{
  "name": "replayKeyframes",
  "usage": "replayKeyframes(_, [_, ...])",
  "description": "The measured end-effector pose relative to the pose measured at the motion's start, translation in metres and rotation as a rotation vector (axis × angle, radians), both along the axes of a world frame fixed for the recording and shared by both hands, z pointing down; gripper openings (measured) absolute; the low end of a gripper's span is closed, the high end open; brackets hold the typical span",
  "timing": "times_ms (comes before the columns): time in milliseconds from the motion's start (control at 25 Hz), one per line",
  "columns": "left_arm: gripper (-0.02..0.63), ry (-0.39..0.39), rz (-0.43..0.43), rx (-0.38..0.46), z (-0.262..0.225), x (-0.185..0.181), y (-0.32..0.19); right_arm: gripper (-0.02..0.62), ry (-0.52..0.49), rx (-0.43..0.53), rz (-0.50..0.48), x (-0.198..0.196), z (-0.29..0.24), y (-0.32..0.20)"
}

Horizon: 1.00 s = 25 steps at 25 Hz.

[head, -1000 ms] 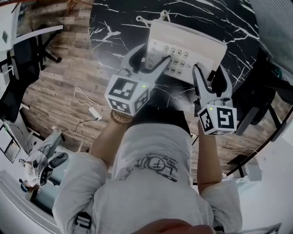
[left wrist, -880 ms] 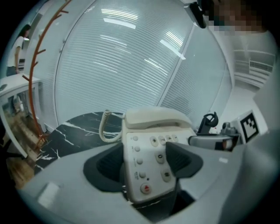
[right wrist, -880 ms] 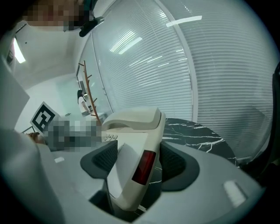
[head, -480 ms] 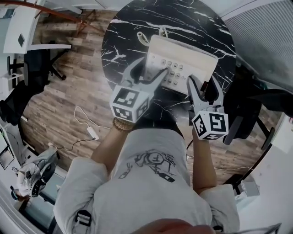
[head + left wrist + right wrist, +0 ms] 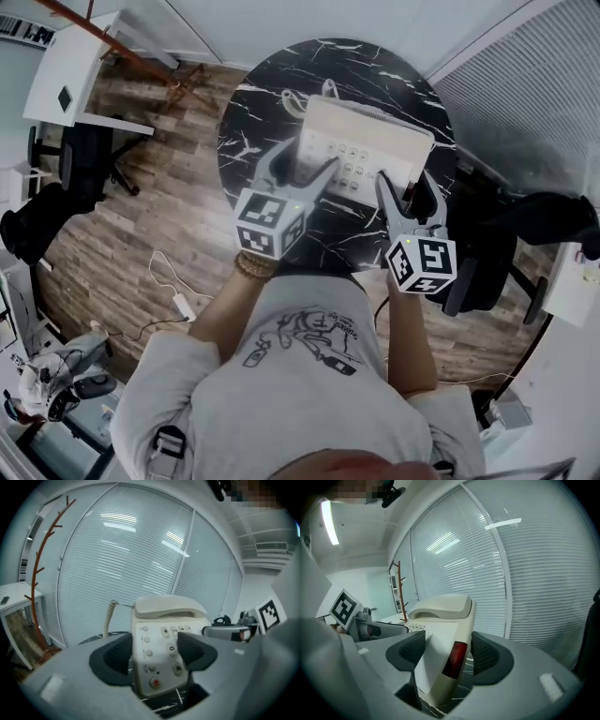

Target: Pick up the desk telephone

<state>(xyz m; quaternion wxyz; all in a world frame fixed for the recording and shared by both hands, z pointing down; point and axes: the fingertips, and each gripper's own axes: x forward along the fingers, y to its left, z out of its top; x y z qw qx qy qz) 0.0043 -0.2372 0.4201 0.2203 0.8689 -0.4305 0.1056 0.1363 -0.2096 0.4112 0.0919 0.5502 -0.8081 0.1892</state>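
Note:
The cream desk telephone (image 5: 361,150) is over the round black marble table (image 5: 272,84), its handset in the cradle at the far side and its coiled cord (image 5: 291,98) trailing left. My left gripper (image 5: 302,161) is shut on the phone's near left corner, one jaw beside the casing and one over the keypad (image 5: 164,639). Shut on the near right edge is my right gripper (image 5: 405,187), its jaws straddling the side with the red strip (image 5: 453,658). In both gripper views the phone (image 5: 440,616) tilts up against the window blinds.
A red-brown coat stand (image 5: 112,47) and a white desk (image 5: 70,80) are at the back left. Black office chairs stand left (image 5: 52,202) and right (image 5: 525,230) of the table. A cable with an adapter (image 5: 178,295) lies on the wood floor.
The head view has risen, so table and phone look smaller and further off. Both grippers have kept their hold on the phone's near corners and drawn slightly closer together.

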Motion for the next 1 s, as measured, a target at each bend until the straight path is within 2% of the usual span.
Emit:
replayKeyframes(480, [0.304,-0.001,-0.012,0.104,-0.075,-0.001,0.007,0.314,-0.010,0.100,0.016,-0.001,-0.072,0.007])
replayKeyframes(1000, [0.302,0.005,-0.023,0.168,-0.117,-0.003,0.014,0.314,-0.010,0.162,0.015,-0.003,-0.112,0.014])
